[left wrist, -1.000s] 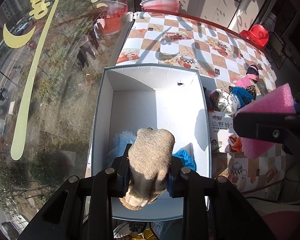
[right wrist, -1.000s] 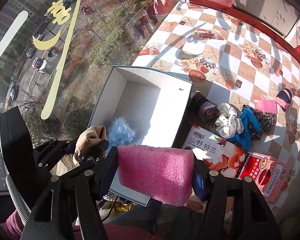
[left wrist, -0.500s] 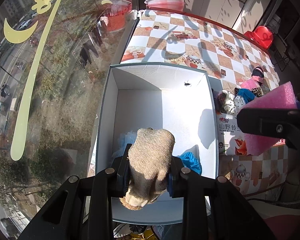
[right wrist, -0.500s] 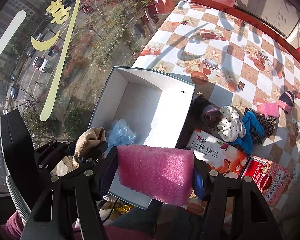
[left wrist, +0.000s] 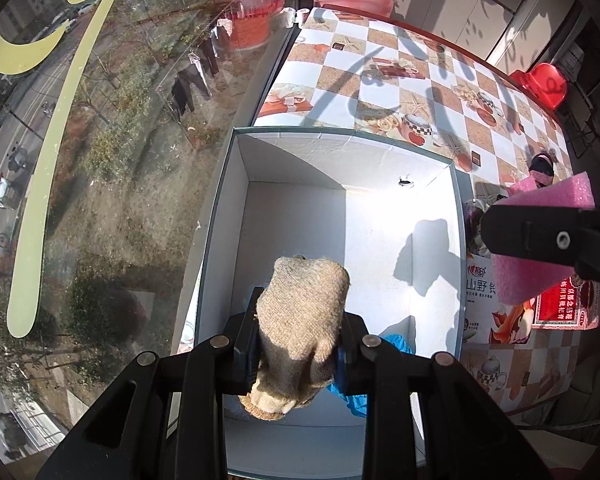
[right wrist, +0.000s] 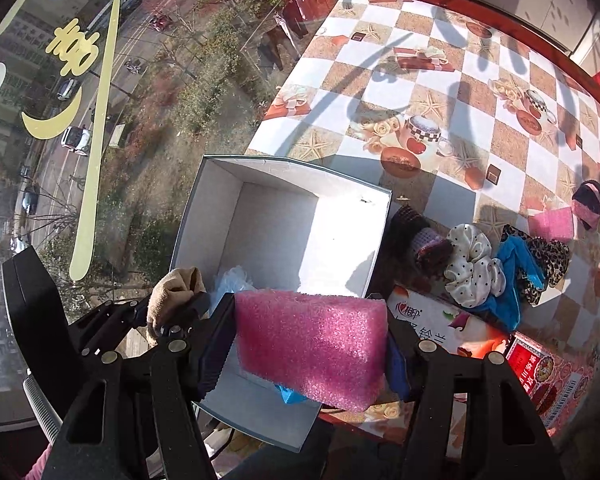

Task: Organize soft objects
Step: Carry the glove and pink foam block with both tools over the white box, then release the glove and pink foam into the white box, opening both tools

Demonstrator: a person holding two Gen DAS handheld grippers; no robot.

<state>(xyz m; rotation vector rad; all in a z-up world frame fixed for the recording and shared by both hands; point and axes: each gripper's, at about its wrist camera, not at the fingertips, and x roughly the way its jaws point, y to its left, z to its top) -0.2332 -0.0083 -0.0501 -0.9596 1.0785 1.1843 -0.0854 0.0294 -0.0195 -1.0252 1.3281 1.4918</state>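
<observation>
Hovering over the white box [left wrist: 236,184], the left gripper [left wrist: 298,340] pinches a limp beige knit glove [left wrist: 302,320] mid-body; the right gripper [right wrist: 312,356] squeezes a light, springy pink foam block [right wrist: 312,350] by its ends.

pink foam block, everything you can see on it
The foam block is a bright pink rectangular slab with a coarse, bubbly open-cell look, edges roughly cut. It sits crosswise in the right gripper, pinched at both ends by the fingers. It is held in the air over the near right corner of the white box, touching nothing else. From the left wrist view it shows as a wedge sticking out past a black finger.
</observation>
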